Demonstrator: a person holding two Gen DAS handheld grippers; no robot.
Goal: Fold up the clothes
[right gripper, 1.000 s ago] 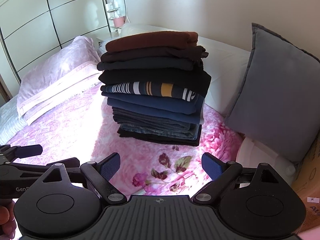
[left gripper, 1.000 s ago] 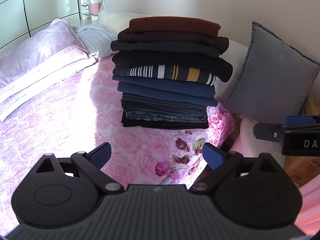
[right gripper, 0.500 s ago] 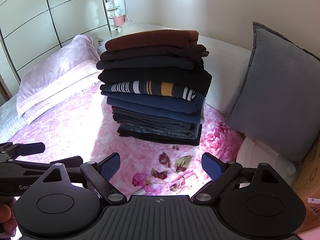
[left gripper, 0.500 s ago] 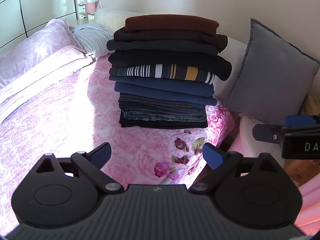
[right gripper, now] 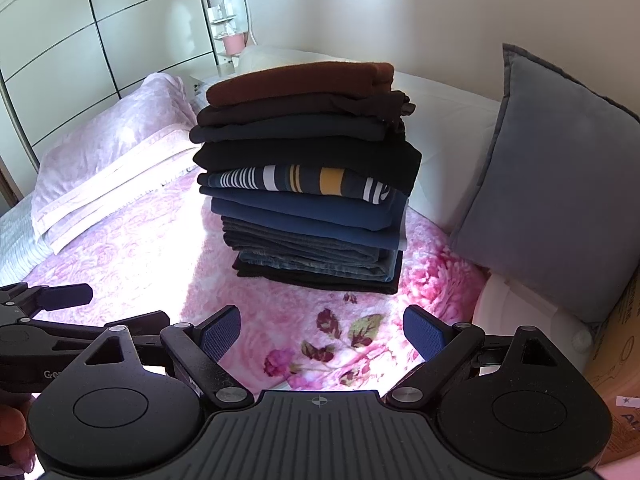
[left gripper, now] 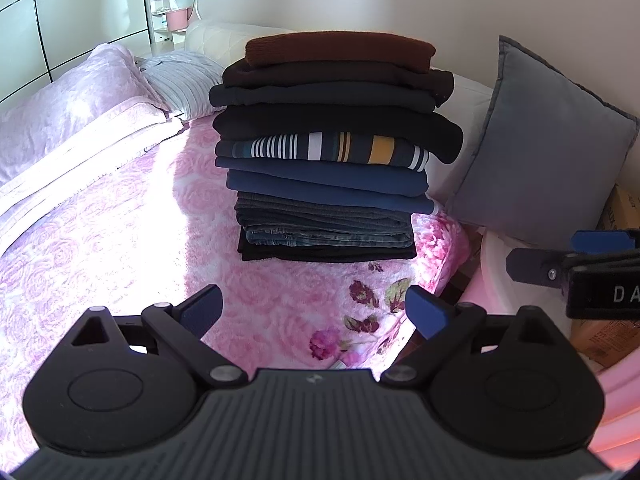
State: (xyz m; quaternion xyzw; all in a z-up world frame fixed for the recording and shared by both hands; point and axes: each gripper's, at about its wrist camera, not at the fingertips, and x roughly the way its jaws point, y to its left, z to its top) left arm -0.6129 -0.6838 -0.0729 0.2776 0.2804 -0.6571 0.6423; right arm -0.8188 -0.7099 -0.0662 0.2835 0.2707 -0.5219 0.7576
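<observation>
A tall stack of folded clothes (left gripper: 332, 152) (right gripper: 308, 176) stands on the pink floral bedspread (left gripper: 120, 248) (right gripper: 128, 248), with a brown garment (left gripper: 340, 50) on top, a striped one (left gripper: 328, 150) in the middle and jeans low down. My left gripper (left gripper: 314, 310) is open and holds nothing, a little short of the stack. Equally open and without a load, my right gripper (right gripper: 320, 326) faces the stack from nearby. Part of the right gripper shows at the right edge of the left wrist view, and the left gripper shows at the lower left of the right wrist view.
A grey cushion (left gripper: 544, 152) (right gripper: 552, 176) leans right of the stack. Lilac pillows (left gripper: 72, 112) (right gripper: 108, 152) lie at the left. A white and pink tub (left gripper: 500, 272) and cardboard boxes (left gripper: 624, 208) sit beyond the bed's right edge. A wardrobe (right gripper: 80, 40) stands behind.
The left wrist view has swung slightly, so the stack sits a bit further left and nearer. Both grippers stay open and the stack has not moved.
</observation>
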